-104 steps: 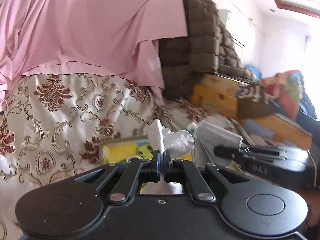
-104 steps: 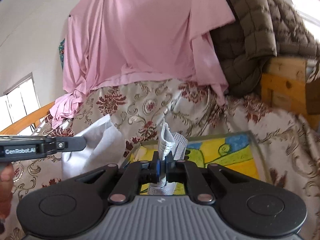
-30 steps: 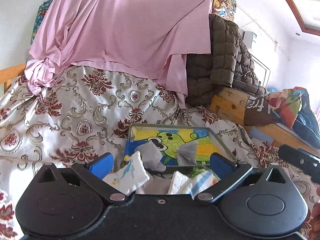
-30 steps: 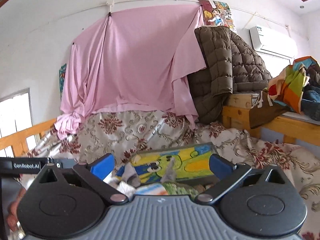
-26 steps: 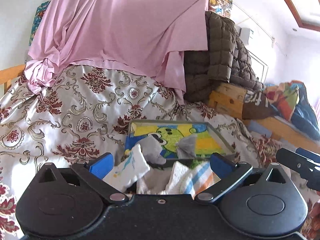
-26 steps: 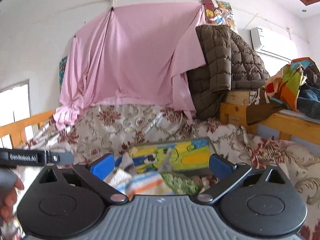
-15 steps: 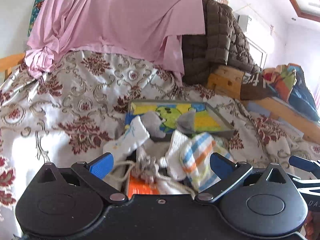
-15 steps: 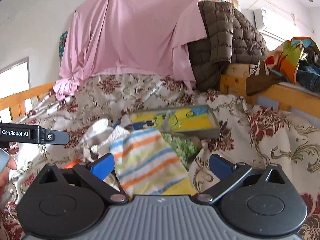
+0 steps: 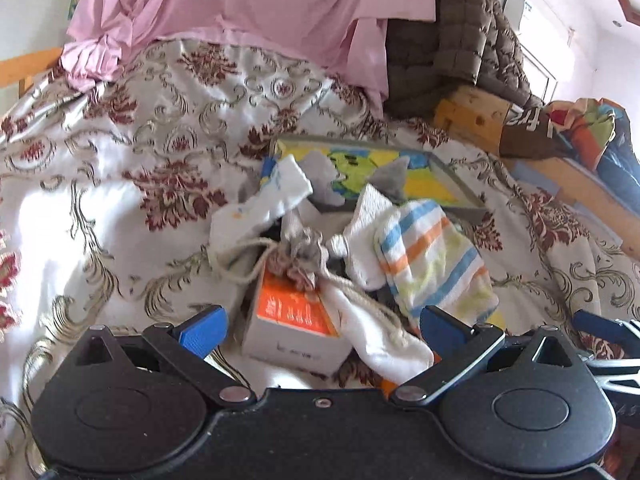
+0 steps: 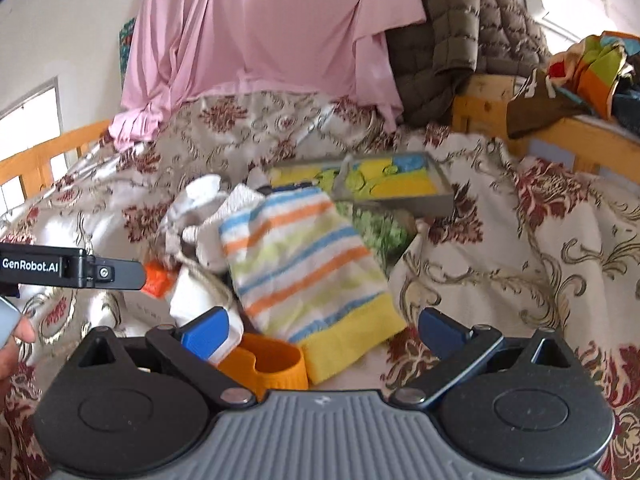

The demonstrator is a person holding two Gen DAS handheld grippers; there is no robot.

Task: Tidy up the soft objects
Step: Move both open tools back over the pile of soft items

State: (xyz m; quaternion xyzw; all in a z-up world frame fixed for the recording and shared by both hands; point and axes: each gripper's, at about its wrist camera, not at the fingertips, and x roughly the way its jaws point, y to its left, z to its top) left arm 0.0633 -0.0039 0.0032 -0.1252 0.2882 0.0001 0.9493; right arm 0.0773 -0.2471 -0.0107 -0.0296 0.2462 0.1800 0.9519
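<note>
A heap of soft things lies on the patterned bedspread in front of a grey tray (image 9: 460,194) (image 10: 424,202) with a bright cartoon lining. A striped cloth (image 9: 432,260) (image 10: 304,264) with a yellow hem is at the right of the heap. White socks (image 9: 260,208) (image 10: 200,196), a knotted rope (image 9: 296,256) and a white-and-orange box (image 9: 296,320) lie left of it. Two grey socks (image 9: 324,176) rest in the tray. My left gripper (image 9: 318,326) is open just above the box. My right gripper (image 10: 320,334) is open over the cloth's hem and an orange cup (image 10: 272,364).
A pink sheet (image 10: 264,28) and a brown quilted jacket (image 10: 460,36) hang behind the bed. A wooden frame (image 10: 560,136) with piled clothes stands to the right. In the right wrist view the left gripper's arm (image 10: 72,268) and a hand (image 10: 16,344) are at the left edge.
Both grippers, earlier shut on socks over the tray, have opened and pulled back. Over the last second both have come down toward the heap in front of the tray.
</note>
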